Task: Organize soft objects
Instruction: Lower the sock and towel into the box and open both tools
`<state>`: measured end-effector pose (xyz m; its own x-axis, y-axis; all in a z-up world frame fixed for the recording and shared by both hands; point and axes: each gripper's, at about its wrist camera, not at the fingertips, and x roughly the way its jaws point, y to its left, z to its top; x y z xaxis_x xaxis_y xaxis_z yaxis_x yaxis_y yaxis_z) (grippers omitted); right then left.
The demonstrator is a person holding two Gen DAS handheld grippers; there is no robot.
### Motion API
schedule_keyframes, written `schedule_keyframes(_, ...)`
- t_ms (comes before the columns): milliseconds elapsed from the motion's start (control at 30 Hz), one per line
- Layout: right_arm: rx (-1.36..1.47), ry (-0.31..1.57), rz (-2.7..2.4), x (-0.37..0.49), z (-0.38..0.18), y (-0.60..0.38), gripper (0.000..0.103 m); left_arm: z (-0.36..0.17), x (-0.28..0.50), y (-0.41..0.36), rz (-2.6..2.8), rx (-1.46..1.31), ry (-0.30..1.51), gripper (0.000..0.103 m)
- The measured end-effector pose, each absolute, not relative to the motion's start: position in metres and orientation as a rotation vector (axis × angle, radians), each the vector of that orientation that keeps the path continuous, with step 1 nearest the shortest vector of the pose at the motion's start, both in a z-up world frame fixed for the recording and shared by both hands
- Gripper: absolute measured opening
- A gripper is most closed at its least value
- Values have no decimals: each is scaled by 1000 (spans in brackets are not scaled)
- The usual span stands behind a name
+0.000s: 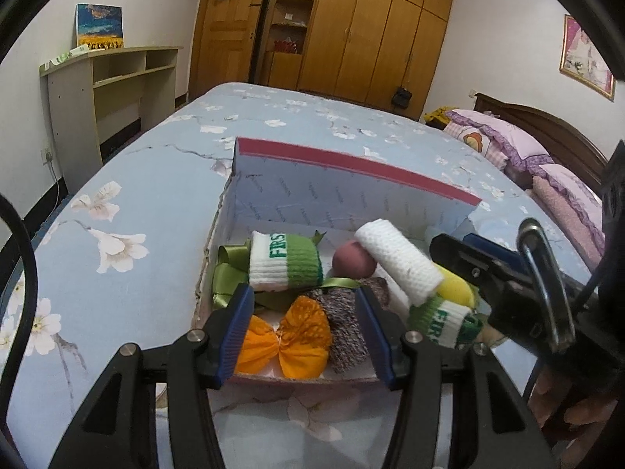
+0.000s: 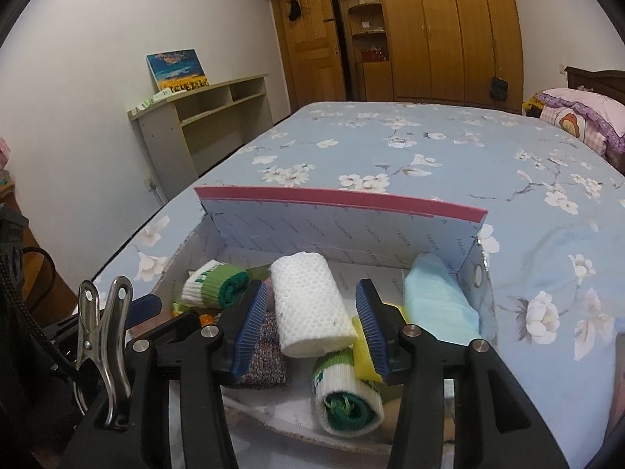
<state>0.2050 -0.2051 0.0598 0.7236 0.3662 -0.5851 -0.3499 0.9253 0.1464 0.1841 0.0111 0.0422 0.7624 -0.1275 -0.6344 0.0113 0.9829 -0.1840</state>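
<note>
Item: white knit roll, between parted right gripper jaws, apparently just deposited in box. Left gripper apart, empty.

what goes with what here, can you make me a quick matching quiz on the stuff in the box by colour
Things:
1. bow
2. folded cloth
3. ball
4. knit roll

Colours:
A. white
B. orange
C. dusty pink
D. light blue

Pairs: 1-B, 2-D, 3-C, 4-A

All four lie inside the cardboard box on the bed.
</note>
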Motion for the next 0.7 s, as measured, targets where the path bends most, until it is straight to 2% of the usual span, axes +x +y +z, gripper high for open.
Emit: schedule_keyframes(700, 59, 610, 411, 137, 79, -230, 49, 59, 128, 5, -86, -167, 696, 57)
